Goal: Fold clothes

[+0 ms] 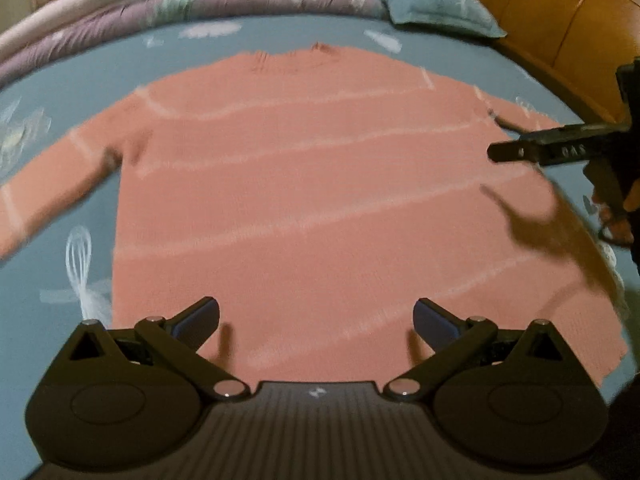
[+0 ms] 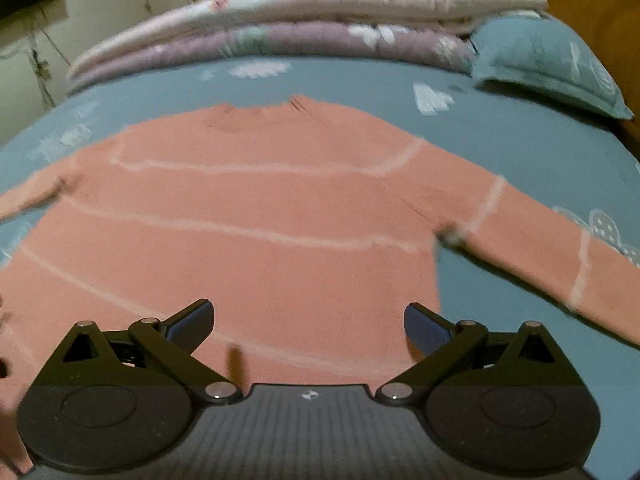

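Counts: 1 pink striped sweater (image 1: 320,200) with 2 sleeves out; 4 pale stripes visible across its body in the left wrist view. 2 folded quilts (image 2: 304,12) stacked. 1 teal pillow (image 2: 552,60). 2 grippers: left gripper (image 1: 316,320), right gripper (image 2: 309,322).

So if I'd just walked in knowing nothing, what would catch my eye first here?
Most likely the salmon-pink sweater with thin pale stripes, spread flat across the blue floral bedsheet, sleeves out to both sides. Next, the two black grippers in the foreground, left gripper and right gripper, both open over the sweater's hem. Behind, folded quilts are stacked along the bed's far edge, with a blue pillow at the right.
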Motion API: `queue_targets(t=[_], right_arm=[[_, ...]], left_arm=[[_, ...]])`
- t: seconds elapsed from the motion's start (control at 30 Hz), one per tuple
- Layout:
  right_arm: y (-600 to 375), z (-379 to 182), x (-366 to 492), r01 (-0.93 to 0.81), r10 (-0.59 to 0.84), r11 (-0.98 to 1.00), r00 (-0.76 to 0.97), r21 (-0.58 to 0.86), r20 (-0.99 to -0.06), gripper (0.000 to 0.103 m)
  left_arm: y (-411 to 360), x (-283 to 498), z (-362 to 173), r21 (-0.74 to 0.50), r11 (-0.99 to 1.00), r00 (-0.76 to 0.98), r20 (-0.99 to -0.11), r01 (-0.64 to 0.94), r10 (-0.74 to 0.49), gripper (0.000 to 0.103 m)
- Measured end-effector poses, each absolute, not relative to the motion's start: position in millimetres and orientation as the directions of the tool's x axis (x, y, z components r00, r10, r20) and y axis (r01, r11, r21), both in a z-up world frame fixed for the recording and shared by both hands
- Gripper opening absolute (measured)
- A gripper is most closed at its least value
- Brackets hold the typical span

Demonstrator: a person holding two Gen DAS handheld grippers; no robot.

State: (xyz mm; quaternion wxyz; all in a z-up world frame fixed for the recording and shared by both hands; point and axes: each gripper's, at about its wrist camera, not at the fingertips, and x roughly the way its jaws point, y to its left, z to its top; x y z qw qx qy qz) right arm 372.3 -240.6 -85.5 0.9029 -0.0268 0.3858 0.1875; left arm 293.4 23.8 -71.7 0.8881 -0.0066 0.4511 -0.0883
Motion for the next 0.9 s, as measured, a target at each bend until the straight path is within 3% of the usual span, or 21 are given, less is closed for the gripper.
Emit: queue_targets(t=[0.27, 0.43, 0.7, 0.9], right_arm=[[-203.1, -110.7, 355.1, -0.33, 0.241, 0.942, 0.559, 0.054, -0.793, 0.103], [-207.5, -109.9, 337.1, -0.273, 0.208, 0.961, 0.589, 0.05, -0.781, 0.103], [-223.9, -90.5, 375.9, -0.205, 0.237, 0.97, 0.685, 0.13, -0.689, 0.103], [-241.0, -91.6, 426.9, -0.178, 0.28, 0.959, 0.719, 0.221, -0.636, 0.103]], left_arm=[[39.5, 298.5, -92.8, -0.106, 0.97, 0.558, -0.801, 0.219, -0.214, 0.102], [55.7, 268.4, -89.5, -0.11, 0.964, 0.552, -0.802, 0.241, -0.229, 0.102], [53.1, 286.8, -74.6, -0.104, 0.966, 0.602, -0.765, 0.236, -0.23, 0.102], [42.4, 298.7, -93.2, -0.117, 0.973, 0.568, -0.795, 0.2, -0.212, 0.102]])
